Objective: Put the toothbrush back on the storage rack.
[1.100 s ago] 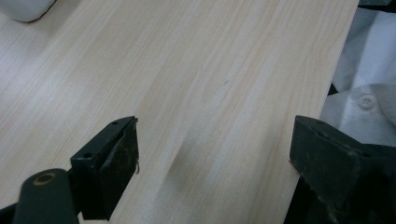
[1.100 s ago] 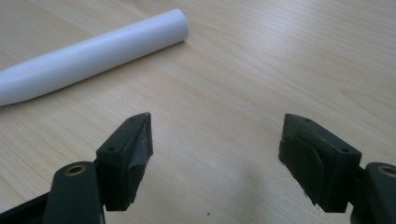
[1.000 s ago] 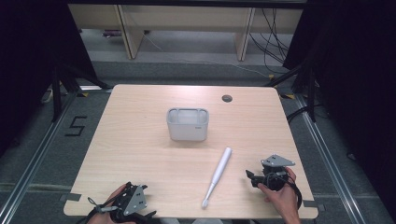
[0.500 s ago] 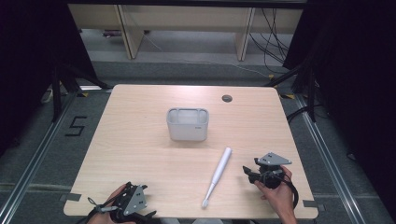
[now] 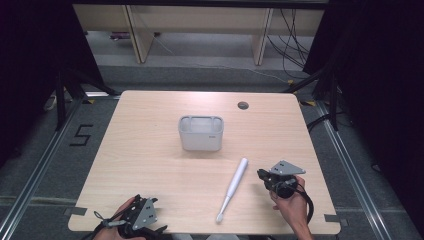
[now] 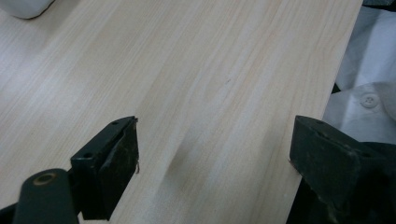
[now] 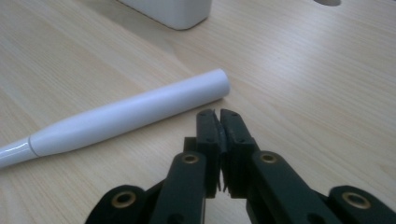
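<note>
We see the right gripper (image 5: 262, 174) low over the table (image 5: 150, 165) at the near right, jaws pressed together with nothing between them; they have just been closing. In the right gripper view its tips (image 7: 217, 116) sit just beside the thick end of the white electric toothbrush (image 7: 126, 114), apart from it. We note the toothbrush (image 5: 232, 188) lying flat, brush head toward the near edge, near of the grey holder (image 5: 201, 133). The left gripper (image 6: 215, 154) rests at the near left corner, jaws wide over bare wood.
</note>
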### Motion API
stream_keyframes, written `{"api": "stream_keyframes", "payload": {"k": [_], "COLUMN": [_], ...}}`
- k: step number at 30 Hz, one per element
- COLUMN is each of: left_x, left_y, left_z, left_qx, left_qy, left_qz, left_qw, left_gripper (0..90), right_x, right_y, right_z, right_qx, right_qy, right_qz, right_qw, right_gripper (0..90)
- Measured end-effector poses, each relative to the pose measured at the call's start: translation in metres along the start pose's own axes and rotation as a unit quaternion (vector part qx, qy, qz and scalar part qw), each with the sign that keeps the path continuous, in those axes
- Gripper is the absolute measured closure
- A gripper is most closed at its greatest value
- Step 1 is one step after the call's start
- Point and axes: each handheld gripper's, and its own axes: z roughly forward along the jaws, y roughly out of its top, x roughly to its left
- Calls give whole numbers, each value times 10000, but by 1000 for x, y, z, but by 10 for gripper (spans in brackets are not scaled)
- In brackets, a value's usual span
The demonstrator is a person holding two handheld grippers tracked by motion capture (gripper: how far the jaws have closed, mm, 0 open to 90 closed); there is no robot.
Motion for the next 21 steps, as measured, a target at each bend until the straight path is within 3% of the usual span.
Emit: {"api": "stream_keyframes", "payload": {"k": [1, 11, 13, 17, 21], "left_x": [0, 1, 0, 0, 0], "left_y": [0, 0, 0, 0, 0], "left_z": [-1, -1, -1, 0, -1], "left_qx": [25, 39, 31, -7, 29], "left_qy": [-17, -16, -6, 6, 1], "left_qz": [29, 10, 9, 2, 4], "left_qw": [10000, 10000, 10000, 10000, 10000], "left_gripper": [154, 154, 154, 154, 154], "right_x": [-2, 6, 6, 8, 7], "right_y": [2, 19, 22, 29, 34], "right_z": [3, 29, 35, 42, 51], "right_qx": [-44, 54, 38, 60, 97], "right_qy": [51, 199, 217, 198, 190], "right_qz": [-168, -289, -486, -418, -507], "right_qw": [9998, 9994, 9986, 9989, 9985], "right_gripper": [882, 900, 900, 900, 900]}}
